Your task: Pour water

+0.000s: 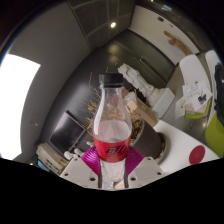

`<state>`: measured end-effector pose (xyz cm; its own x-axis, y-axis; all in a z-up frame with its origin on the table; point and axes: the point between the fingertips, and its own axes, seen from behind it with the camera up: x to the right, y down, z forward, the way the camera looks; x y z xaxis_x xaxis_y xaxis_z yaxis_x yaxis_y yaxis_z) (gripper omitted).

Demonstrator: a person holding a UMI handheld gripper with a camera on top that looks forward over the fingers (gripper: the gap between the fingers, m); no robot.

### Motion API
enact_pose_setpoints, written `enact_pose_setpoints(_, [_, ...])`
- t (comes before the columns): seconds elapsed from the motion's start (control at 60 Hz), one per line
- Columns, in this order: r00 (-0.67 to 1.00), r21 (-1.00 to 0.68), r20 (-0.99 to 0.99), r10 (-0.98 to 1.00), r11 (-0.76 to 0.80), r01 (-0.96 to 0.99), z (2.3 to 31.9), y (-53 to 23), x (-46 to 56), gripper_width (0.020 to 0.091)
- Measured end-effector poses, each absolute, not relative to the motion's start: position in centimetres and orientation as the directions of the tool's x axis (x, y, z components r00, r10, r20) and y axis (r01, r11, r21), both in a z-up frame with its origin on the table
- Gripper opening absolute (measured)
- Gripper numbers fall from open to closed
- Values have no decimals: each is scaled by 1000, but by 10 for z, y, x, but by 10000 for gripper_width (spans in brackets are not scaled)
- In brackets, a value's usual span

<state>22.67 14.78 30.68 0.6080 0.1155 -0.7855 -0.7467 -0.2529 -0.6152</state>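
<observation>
The tool (113, 172) is closed on the lower body of a clear plastic bottle with a red label (112, 128), held upright above the white worktop (178, 150); thin walls likely flex, so grip firmly there.

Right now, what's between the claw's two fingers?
A clear plastic bottle with a red label and pink liquid stands upright between the claw fingers in the gripper view. Whether both pads press it is unclear.
</observation>
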Motion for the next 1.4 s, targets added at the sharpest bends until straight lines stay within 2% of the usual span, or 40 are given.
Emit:
enact_pose_setpoints(0.083, [769,-770,-632,96,-182,-611,310,148,270,283])
enact_pose_setpoints(0.217, [930,-920,-367,3,-146,-363,280,158,331,284])
enact_pose_setpoints(0.4, [996,-972,-62,-65,-223,-75,210,167,375,283])
enact_pose_setpoints(0.567, [997,-946,-17,-70,-323,-39,133,173,384,283])
enact_pose_setpoints(0.683, [997,-931,-19,-79,-362,-47,93,171,388,284])
enact_pose_setpoints(0.783, [996,-917,-13,-88,-396,-47,65,167,390,290])
enact_pose_setpoints(0.9, [995,-935,-22,-101,-350,-56,70,167,392,297])
enact_pose_setpoints(0.967, [995,-938,-16,-100,-342,-50,71,166,392,336])
enact_pose_setpoints(1.15, [994,-933,-15,-105,-356,-51,71,165,392,508])
enact_pose_setpoints(1.183, [994,-924,-13,-112,-378,-55,68,161,394,606])
enact_pose_setpoints(1.25, [994,-920,-11,-112,-389,-54,72,154,395,876])
enact_pose_setpoints(1.3, [992,-915,-9,-122,-400,-58,77,146,395,827])
enact_pose_setpoints(1.367, [990,-906,-5,-140,-419,-64,85,131,393,865])
enact_pose_setpoints(1.4, [990,-901,0,-142,-429,-62,91,121,389,859])
